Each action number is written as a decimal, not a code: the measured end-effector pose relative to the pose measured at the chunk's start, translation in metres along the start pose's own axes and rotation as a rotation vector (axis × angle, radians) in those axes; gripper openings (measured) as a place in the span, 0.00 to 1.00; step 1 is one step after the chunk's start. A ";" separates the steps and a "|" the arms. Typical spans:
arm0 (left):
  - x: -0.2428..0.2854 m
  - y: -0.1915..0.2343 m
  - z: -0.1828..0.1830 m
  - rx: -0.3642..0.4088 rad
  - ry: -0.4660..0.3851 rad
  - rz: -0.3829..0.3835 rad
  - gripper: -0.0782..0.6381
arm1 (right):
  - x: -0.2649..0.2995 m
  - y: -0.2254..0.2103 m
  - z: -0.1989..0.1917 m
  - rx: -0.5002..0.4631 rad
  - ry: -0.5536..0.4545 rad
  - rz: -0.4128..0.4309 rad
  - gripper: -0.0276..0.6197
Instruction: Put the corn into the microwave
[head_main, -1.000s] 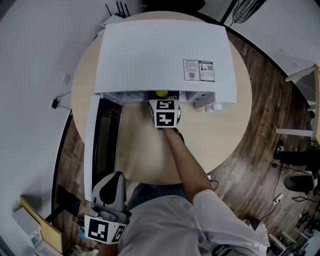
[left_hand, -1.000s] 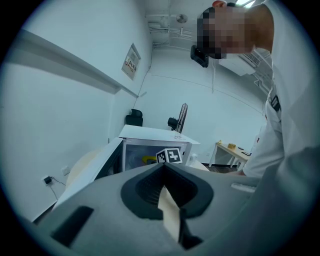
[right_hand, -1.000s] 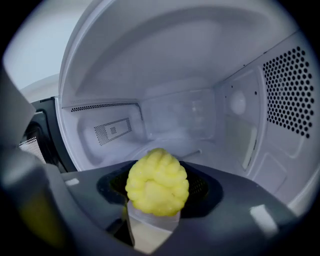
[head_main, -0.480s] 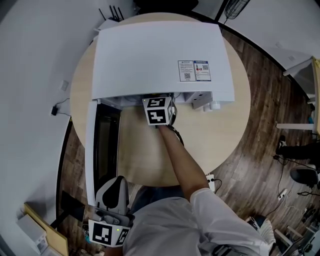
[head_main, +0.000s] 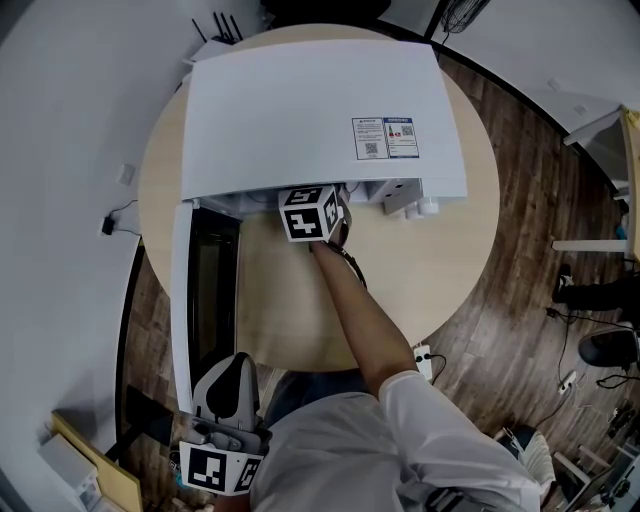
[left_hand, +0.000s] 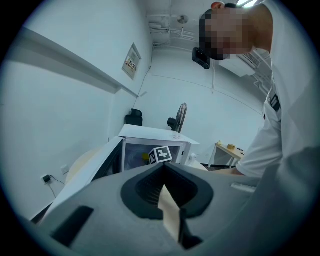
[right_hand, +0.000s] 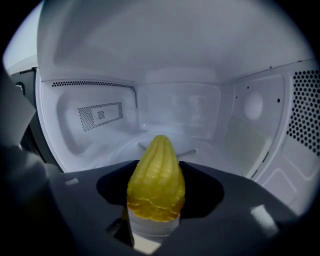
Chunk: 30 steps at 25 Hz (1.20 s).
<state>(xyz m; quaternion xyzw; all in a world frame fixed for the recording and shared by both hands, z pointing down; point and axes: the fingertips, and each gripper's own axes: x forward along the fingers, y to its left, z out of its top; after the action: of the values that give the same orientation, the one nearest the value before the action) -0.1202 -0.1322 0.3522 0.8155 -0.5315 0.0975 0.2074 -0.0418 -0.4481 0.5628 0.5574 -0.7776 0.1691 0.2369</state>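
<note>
From the head view, the white microwave (head_main: 320, 110) sits on a round table (head_main: 440, 260). Its door (head_main: 190, 290) is swung open on the left. The right gripper (head_main: 315, 210) is at the mouth of the oven, and the person's arm (head_main: 360, 310) reaches out to it. Its jaws and the corn go in under the top of the microwave, so this view hides them. The left gripper (head_main: 232, 365) hangs low and near the person, beside the end of the door and well away from the oven. The right hand is the much nearer one.

In the left gripper view, the two jaws are pressed together with nothing between them. The microwave is far off, with the right gripper's marked cube (left_hand: 161, 154) in front of its opening. There is a tiny yellow spot next to the cube, but it is too small to tell if it is the corn.

In the right gripper view, the jaws are clamped on the fat end of the corn (right_hand: 156, 175). The corn points straight out from the gripper, with its tip toward the far wall. It is already inside the oven. The glass plate (right_hand: 115, 152) lies below it and a little farther in. I think the next move is to lower the corn and let go. The gripper body blocks the space under the corn, so I cannot tell if it touches the plate.
</note>
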 end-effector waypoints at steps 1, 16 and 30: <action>-0.001 0.000 0.000 -0.001 -0.001 0.001 0.10 | 0.000 0.000 0.000 -0.009 0.003 -0.003 0.45; -0.008 -0.001 -0.003 -0.019 -0.007 0.010 0.10 | 0.000 0.001 -0.006 -0.045 0.021 -0.021 0.45; -0.013 -0.009 -0.003 0.011 -0.019 0.030 0.10 | -0.009 0.002 -0.012 -0.007 0.008 0.029 0.59</action>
<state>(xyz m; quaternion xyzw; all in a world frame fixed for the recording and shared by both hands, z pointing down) -0.1174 -0.1167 0.3481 0.8096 -0.5449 0.0958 0.1962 -0.0390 -0.4346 0.5679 0.5444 -0.7852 0.1723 0.2395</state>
